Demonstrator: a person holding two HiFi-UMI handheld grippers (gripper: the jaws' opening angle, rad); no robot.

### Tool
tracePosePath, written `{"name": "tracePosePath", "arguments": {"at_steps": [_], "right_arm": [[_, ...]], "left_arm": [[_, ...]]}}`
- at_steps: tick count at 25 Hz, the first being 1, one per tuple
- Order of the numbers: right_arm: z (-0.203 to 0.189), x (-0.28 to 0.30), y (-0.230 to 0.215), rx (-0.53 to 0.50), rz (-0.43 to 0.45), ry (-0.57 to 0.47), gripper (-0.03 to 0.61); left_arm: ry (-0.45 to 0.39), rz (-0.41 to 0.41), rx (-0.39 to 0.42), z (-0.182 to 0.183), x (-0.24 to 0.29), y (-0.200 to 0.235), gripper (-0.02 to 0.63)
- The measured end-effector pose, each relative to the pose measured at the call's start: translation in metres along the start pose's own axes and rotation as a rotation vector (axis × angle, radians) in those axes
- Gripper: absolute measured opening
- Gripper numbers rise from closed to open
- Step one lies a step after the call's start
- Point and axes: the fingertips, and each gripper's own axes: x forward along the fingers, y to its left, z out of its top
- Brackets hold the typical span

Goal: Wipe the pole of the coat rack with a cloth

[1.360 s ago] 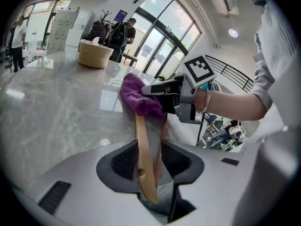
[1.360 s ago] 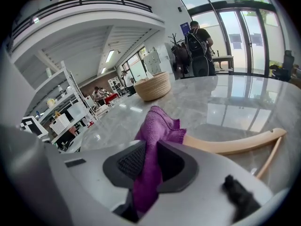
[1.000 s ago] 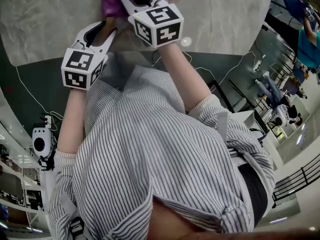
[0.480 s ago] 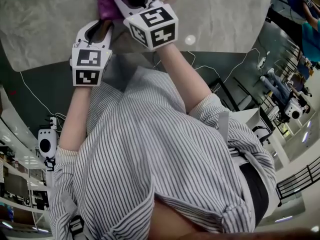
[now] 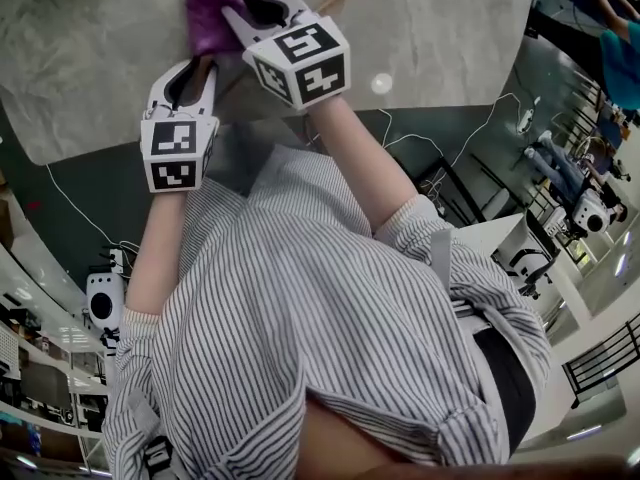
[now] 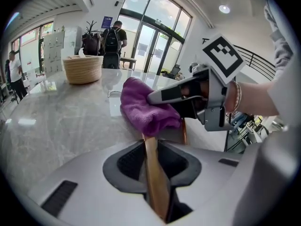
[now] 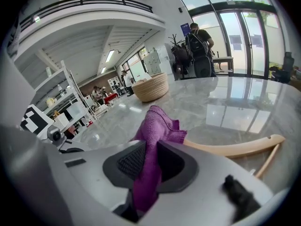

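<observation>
Closure on the left side is the change I see. The left gripper (image 5: 192, 68) has just been drawing its jaws in, and in the head view its marker cube now faces me more squarely than a second ago. Between those jaws runs the pole (image 6: 154, 173), a flat strip of pale wood. In the left gripper view both pads look to be against it, so I read it as gripped, with the jaws held partly apart only by the thickness of the wood.

For the task, I judge this means the coat rack (image 7: 235, 149) is now steadied, so the other hand can rub without the wood sliding on the counter (image 6: 56, 126).

The right gripper (image 6: 152, 98) is clamped on the purple cloth (image 6: 141, 105), and a fold of it runs up through the jaws in the right gripper view. That grip looks the same as in the earlier head views.

The cloth sits bunched on the pole just beyond the left gripper's tips and touches the wood. The right gripper reaches in from the right, across the left gripper's line of sight. The rack lies flat on the counter, and its curved arm shows to the right of the cloth.

I expect the wipe to run along the pole away from the left gripper. The stretch inside its jaws stays out of reach of the cloth unless I shift that hold
</observation>
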Motion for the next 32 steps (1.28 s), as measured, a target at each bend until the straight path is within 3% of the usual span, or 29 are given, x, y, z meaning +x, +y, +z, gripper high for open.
{"name": "tracePosePath", "arguments": {"at_steps": [20, 32], "right_arm": [[0.0, -0.028, -0.065, 0.107, -0.108, -0.001, 0.077], [-0.003, -0.056, -0.116, 0.168, -0.226, -0.011, 0.078]], "left_arm": [[-0.007, 0.03, -0.046, 0.001, 0.002, 0.003, 0.091], [-0.015, 0.044, -0.064, 0.003, 0.001, 0.002, 0.089]]}}
